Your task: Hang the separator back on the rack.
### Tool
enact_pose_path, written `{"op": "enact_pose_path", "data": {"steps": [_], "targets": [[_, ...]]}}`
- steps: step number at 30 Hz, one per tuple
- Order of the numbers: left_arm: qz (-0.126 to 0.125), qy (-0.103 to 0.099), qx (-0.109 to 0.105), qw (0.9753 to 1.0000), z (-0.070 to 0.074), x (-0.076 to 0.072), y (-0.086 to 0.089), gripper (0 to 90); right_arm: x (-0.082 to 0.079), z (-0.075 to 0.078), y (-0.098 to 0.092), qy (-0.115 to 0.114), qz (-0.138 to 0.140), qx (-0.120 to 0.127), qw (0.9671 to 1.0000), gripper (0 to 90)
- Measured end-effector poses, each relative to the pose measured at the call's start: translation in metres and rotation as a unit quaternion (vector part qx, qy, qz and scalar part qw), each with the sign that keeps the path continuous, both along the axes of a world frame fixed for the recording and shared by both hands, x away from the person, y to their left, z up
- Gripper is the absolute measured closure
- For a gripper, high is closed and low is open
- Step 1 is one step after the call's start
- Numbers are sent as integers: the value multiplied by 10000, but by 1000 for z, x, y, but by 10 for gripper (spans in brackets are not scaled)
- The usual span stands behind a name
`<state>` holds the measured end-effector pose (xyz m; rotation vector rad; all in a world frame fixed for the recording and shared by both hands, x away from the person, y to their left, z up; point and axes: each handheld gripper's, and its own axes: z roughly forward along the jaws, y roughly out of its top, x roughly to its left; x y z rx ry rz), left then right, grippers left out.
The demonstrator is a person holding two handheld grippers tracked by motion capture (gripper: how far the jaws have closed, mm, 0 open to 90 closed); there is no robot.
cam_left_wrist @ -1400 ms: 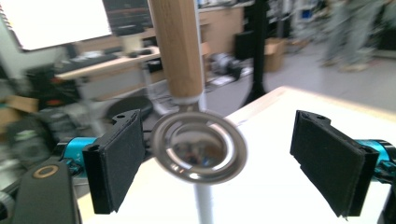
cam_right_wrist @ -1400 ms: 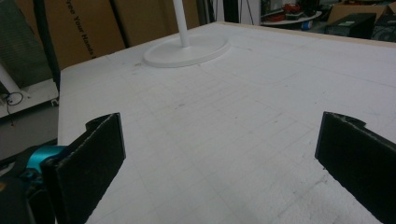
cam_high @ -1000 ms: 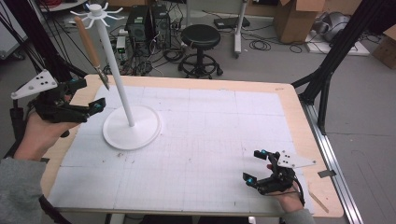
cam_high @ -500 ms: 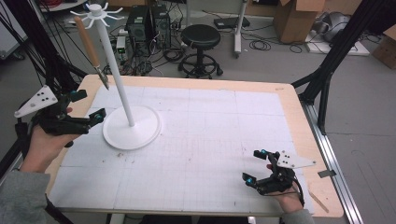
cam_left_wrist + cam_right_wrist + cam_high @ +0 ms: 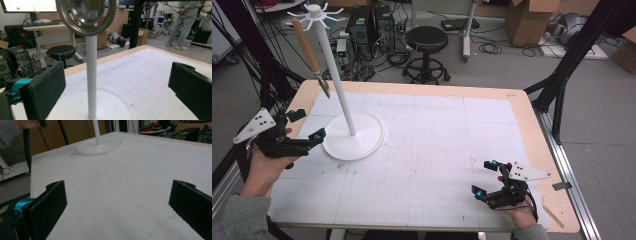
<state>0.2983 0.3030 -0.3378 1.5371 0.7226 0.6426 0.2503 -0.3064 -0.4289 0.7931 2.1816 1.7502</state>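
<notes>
Ladle [image 5: 310,54] hangs on the stand [image 5: 352,142]; the left gripper [image 5: 307,129], fingers spread wide beside the stand, could bump it over.

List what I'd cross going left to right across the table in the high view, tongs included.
Left tongs, open → round white stand base with its pole, a wooden-handled utensil hanging from its top → bare gridded mat → right tongs, open, near the front edge.
</notes>
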Motion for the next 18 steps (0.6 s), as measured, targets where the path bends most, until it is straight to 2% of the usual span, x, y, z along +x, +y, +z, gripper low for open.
{"op": "enact_pose_path", "data": {"steps": [2,11,14,18], "targets": [[-31,-62,2,10000,-5,-2,0,17,0,0,0,10,-17,-7,10000,7],[-70,81,-133,9999,-25,-8,2,17,0,0,0,5,-16,-1,10000,7],[-26,138,-62,9999,-29,-10,1,17,0,0,0,6,-17,-5,10000,7],[-41,135,-114,9998,-36,-13,-1,17,1,-1,0,-3,-29,1,10000,7]]}}
